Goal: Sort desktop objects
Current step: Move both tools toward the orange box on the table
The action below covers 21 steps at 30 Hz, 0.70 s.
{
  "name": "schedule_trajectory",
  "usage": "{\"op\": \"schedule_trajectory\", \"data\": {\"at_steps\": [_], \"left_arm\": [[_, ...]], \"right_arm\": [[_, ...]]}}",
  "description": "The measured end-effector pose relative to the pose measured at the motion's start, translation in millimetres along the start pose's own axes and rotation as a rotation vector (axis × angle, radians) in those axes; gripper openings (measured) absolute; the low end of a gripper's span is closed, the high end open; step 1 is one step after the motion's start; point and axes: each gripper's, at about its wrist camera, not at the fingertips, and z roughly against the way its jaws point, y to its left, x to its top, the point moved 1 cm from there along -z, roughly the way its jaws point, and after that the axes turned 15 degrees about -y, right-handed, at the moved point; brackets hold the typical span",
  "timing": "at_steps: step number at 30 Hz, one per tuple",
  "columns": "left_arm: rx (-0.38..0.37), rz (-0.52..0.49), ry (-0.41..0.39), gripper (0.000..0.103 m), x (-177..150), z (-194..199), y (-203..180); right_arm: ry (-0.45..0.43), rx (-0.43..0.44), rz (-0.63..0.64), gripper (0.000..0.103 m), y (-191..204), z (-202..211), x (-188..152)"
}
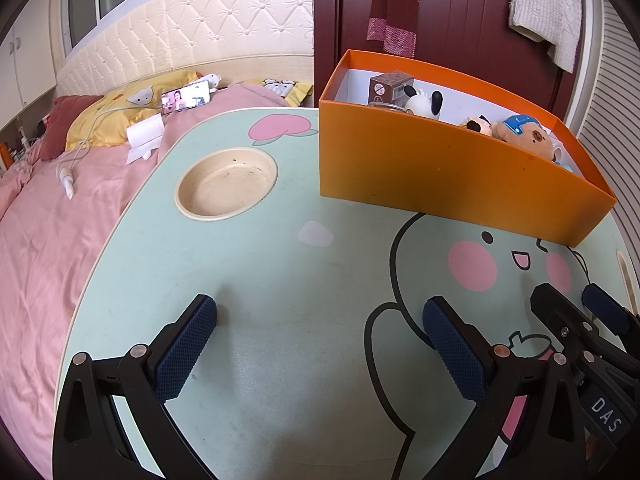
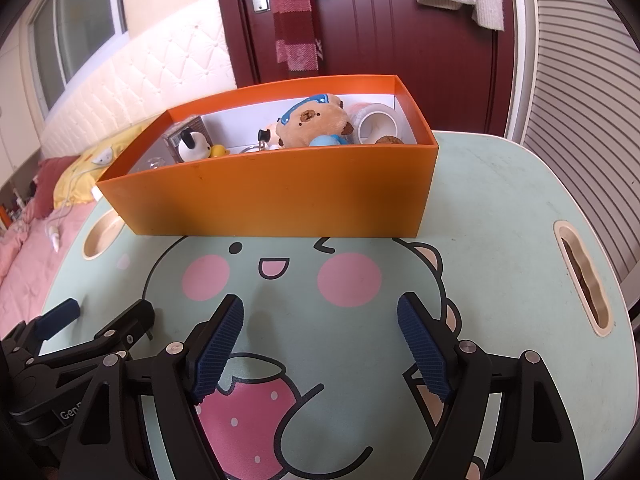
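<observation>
Orange box (image 2: 280, 196), long axis crosswise, toys (image 2: 312, 122) inside

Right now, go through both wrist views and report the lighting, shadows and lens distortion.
Left wrist view: even daylight, soft shadows under the open left gripper, and the orange box bows with the fisheye, corners dark. Right wrist view: equally bright, the box's front wall shaded, faint shadows beneath the open right gripper, the table edge curving; both sharp.
</observation>
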Motion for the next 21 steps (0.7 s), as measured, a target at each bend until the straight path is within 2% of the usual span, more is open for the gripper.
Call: {"op": "schedule_trajectory", "data": {"at_steps": [9,13,16,18,21], "left_arm": [[-0.006,-0.030,0.011,0.103,-5,-6,-5],[-0.067,-0.115,0.051,0.103,0,-8,-5],[-0.026,-0.217,0.013,0.103,9,0,-8],[-0.065,-0.209,0.015,0.103,16,6,-7],[-0.136,-0.143,0.060,0.103,23,7,0]], "right_arm": [[0.001,0.001,-0.001,0.080,0,1,0],[-0.001,-0.001,-0.013,0.081,-4,2,0],[-0.008,-0.004,-0.013,0.081,-2,2,0],[-0.023,-0.006,0.003,0.081,1,6,2],[-0.036,-0.001,0.036,0.081,8,11,5]]}}
